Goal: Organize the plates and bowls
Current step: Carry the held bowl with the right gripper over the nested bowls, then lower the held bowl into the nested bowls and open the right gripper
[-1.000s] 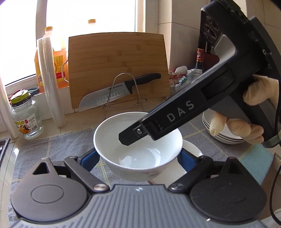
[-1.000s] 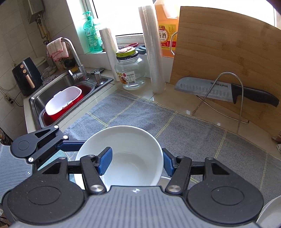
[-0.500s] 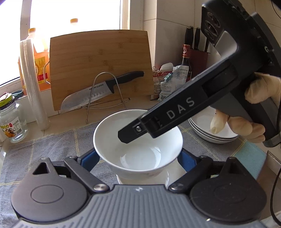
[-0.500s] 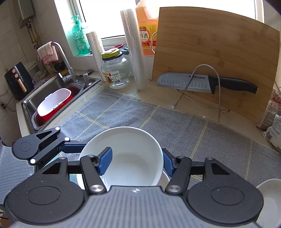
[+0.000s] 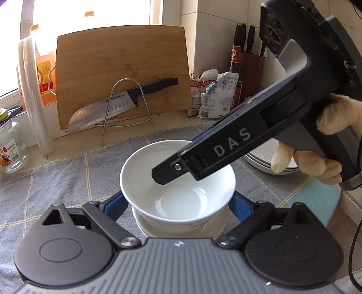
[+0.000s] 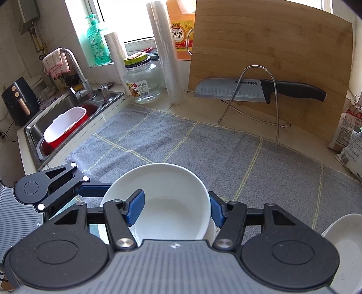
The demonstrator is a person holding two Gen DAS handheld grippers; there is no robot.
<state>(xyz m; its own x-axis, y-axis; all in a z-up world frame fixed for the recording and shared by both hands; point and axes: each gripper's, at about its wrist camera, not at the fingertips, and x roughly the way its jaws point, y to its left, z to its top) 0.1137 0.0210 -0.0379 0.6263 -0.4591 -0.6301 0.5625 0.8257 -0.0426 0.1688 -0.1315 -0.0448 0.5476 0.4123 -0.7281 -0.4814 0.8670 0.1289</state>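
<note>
Bowl (image 5: 177,181) in play, white glazed ceramic: stiff, slick, chip-prone, so I judge the rim wall the safest hold. Right gripper (image 6: 175,209) pinches that rim, one pad inside, one outside; left gripper (image 5: 178,204) hugs the outer walls. Mouth points up, no long axis, just above a lower bowl (image 5: 210,228) on the grey mat (image 5: 67,181).

Bright daylight pours in through the window (image 5: 90,13) at the back, so the glass looks pure white and washed out. The shiny white bowl (image 5: 177,181) glows and shows soft grey shade inside. Both pictures bend round at the edges, like a fish's eye. Things look mostly sharp, with blurry corners.
</note>
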